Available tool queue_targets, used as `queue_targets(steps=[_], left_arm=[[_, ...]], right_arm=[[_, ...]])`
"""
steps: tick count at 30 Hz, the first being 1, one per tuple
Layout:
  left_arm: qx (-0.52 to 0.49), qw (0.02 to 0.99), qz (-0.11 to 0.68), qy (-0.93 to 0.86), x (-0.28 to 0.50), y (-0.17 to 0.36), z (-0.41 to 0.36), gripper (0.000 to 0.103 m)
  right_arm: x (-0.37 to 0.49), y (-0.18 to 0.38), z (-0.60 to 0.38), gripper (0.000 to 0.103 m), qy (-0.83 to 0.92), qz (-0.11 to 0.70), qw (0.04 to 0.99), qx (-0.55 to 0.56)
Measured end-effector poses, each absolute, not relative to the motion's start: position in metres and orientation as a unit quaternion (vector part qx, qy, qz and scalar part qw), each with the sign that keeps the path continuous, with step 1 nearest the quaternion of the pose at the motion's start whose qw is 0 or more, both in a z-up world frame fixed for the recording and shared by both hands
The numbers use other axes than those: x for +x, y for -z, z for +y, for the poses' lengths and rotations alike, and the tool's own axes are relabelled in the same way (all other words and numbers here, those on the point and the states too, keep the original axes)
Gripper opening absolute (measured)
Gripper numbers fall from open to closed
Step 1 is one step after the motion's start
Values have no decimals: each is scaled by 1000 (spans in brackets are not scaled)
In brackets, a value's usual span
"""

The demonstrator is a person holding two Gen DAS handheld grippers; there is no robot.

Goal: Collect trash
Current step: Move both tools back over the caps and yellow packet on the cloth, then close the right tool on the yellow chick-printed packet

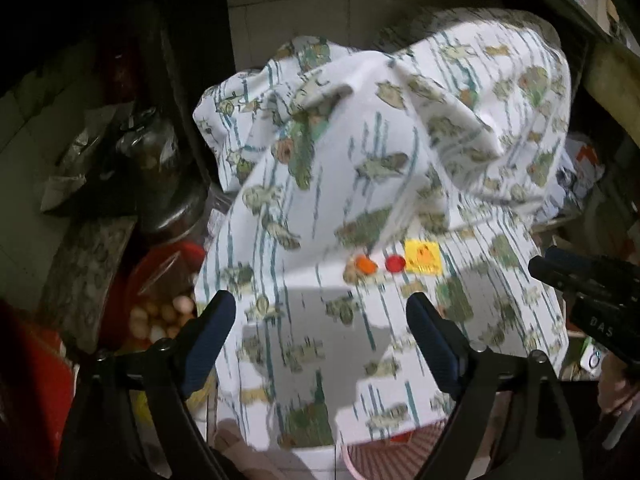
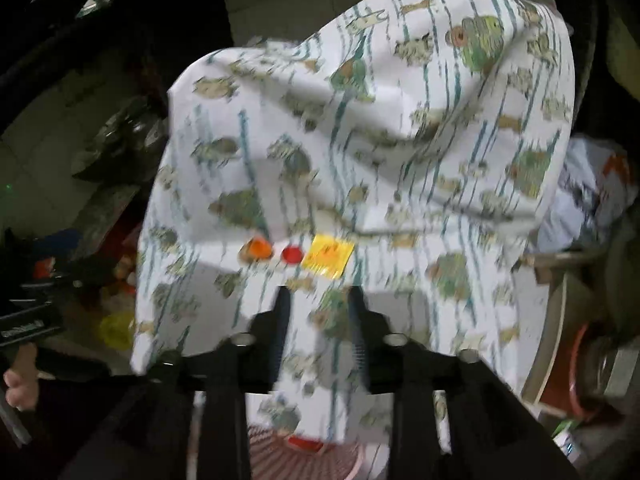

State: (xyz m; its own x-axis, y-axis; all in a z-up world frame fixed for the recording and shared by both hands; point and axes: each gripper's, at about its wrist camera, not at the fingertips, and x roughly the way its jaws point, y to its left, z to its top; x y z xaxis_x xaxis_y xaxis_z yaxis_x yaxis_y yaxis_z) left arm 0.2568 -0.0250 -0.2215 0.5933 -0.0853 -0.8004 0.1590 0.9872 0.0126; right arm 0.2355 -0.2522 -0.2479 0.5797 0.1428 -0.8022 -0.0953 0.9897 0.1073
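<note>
A white cloth (image 1: 360, 168) printed with green figures and blue stripes drapes over a bulky shape and fills both views. On a flat fold of it lie an orange cap (image 1: 366, 265), a red cap (image 1: 395, 263) and a yellow square wrapper (image 1: 423, 258). The same orange cap (image 2: 259, 249), red cap (image 2: 292, 254) and yellow wrapper (image 2: 329, 256) show in the right wrist view. My left gripper (image 1: 320, 304) stands wide open just below them, nothing between its fingers. My right gripper (image 2: 319, 294) is partly open below the wrapper, holding nothing, and also shows as the right gripper (image 1: 580, 284).
A pink bin with a striped inside (image 1: 400, 456) sits under the cloth's lower edge. At the left are a red bowl of eggs (image 1: 160, 316) and a glass jar (image 1: 160, 168). A pale plastic bag (image 2: 588, 184) lies at the right. A hand (image 2: 20, 388) holds the left gripper.
</note>
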Motion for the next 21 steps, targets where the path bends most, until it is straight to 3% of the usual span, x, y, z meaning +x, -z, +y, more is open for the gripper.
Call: queue_targets(steps=[8,15,21], left_arm=[[-21,846,526,84,306,266,-6,87],[-20,846,532,35,331,280,7,87],[-37,844,535,23,341,282,17,87]], right_arm=[[305,318,-251,41,-87,537,838,43],[350,373,-281,41,-49,600,778,180],[361,402,-278,37,-37,628,749,208]])
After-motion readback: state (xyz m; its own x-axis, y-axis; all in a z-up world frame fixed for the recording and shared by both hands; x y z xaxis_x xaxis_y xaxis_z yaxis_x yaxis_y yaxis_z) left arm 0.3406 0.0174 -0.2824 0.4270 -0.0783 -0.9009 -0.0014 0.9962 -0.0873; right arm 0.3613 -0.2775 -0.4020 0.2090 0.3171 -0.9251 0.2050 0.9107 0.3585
